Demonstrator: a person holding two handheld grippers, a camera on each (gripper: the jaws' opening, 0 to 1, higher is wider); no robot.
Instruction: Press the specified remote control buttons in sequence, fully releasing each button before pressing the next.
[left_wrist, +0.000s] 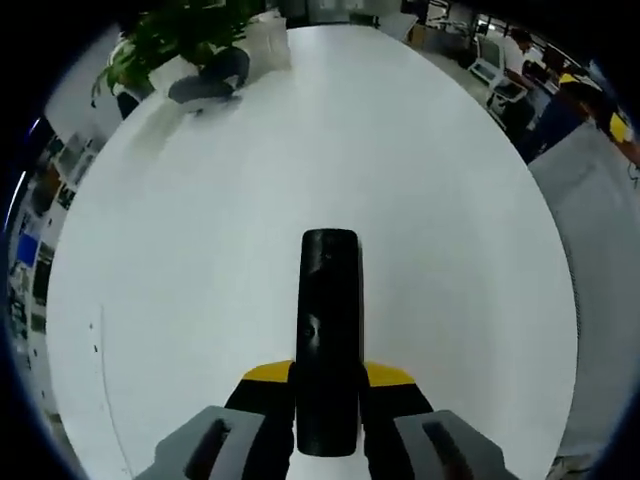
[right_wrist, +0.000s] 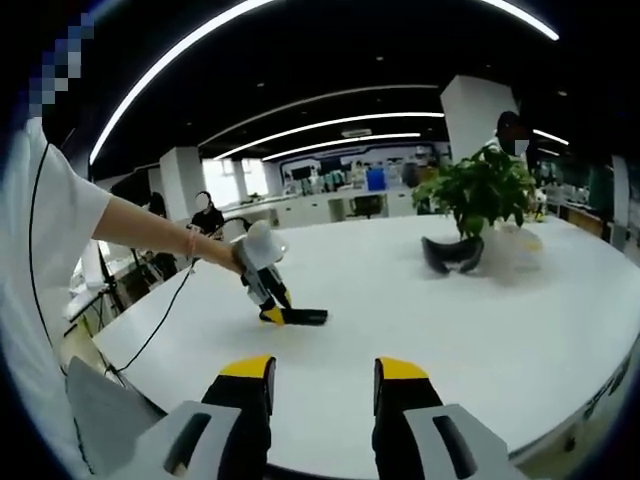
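Left gripper (left_wrist: 328, 425) low over white table (left_wrist: 200, 250), jaws clamped on remote control (left_wrist: 329, 330); right gripper (right_wrist: 324, 385) raised, level, jaws apart

grippers: grey bodies, black jaws tipped yellow, left gripper (left_wrist: 327, 385), right gripper (right_wrist: 322, 378) | person: white short sleeve (right_wrist: 45, 215) | wrist: thin band (right_wrist: 190, 243), possibly pink | cable: black (right_wrist: 150, 335)
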